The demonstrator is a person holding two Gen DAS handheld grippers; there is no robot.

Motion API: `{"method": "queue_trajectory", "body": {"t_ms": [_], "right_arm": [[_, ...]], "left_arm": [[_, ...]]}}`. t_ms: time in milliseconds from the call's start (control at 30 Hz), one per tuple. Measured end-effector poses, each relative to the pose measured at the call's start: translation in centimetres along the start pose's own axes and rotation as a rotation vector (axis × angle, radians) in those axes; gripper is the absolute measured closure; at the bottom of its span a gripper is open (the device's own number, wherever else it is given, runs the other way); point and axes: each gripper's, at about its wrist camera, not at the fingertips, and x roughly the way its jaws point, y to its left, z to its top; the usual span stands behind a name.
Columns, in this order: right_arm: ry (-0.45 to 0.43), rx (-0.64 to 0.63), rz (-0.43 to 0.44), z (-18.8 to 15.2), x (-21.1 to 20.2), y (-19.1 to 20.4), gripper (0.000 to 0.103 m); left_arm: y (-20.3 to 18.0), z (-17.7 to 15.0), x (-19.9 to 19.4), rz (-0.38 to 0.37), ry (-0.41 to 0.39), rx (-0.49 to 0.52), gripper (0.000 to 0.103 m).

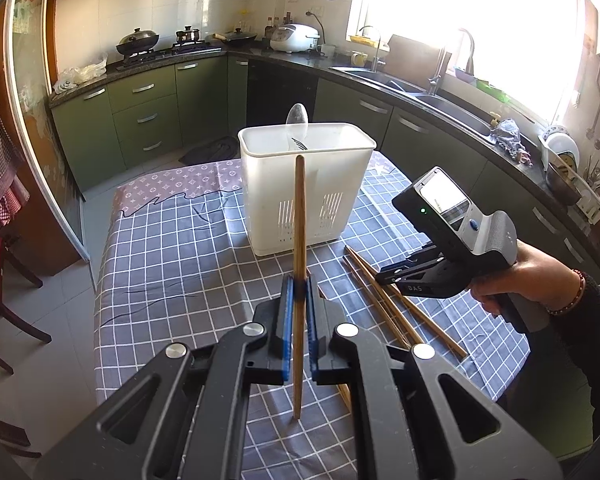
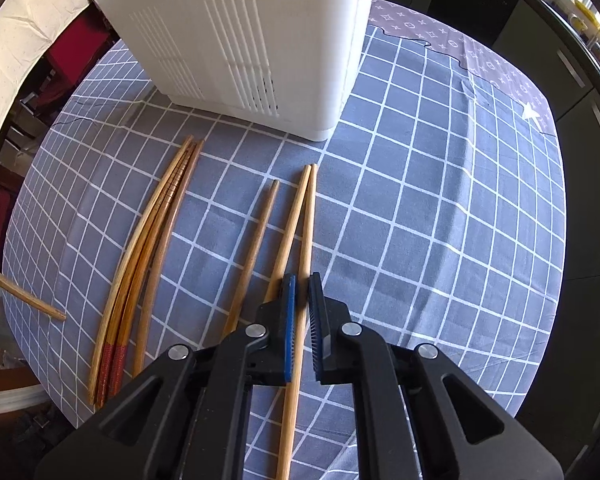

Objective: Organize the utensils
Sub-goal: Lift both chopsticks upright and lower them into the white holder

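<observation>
Right now I am pinching an upright chopstick (image 1: 299, 240) in my left claw (image 1: 299, 292), while my right claw (image 2: 302, 292) is straddling, slightly spread, another chopstick (image 2: 306, 224) lying on the desk (image 2: 440, 240).

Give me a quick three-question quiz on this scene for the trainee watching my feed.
1. True or false: the left tongs hold one chopstick upright.
2. What already stands in the white caddy?
A) a spoon and a fork
B) two knives
C) a whisk
3. Fill in: the loose chopsticks lie flat on the checked ___.

Key: 1 true; 2 A; 3 tablecloth.
</observation>
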Motion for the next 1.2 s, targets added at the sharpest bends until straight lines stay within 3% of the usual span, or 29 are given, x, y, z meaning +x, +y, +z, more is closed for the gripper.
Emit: {"method": "queue_trajectory", "body": {"t_ms": [167,400,533,733,1200], "right_arm": [[-0.099,0.022,0.024,-1.5,-3.2,-0.4,0.096],[-0.367,0.024,0.059,-5.9,-11.6,-0.3,0.096],[-0.476,0.017,0.042,-8.3,-15.7,-0.9,0.096],[-0.507,0.012,0.036,-10.4,-16.7,-0.6,0.096],[-0.549,0.013,0.057,-10.5,-17.3,-0.7,0.096]], "left_arm": [[0.0,0.0,-0.3,0.001,-0.002,0.008,0.097],[-0.2,-0.3,-0.9,0.005,-0.008,0.025,0.097],[-0.5,-0.6,-1.3,0.006,-0.013,0.033,0.097],[-1.0,-0.8,-1.6,0.006,-0.016,0.042,0.097],[-1.3,-0.5,-2.7,0.005,-0.043,0.057,0.097]]}}
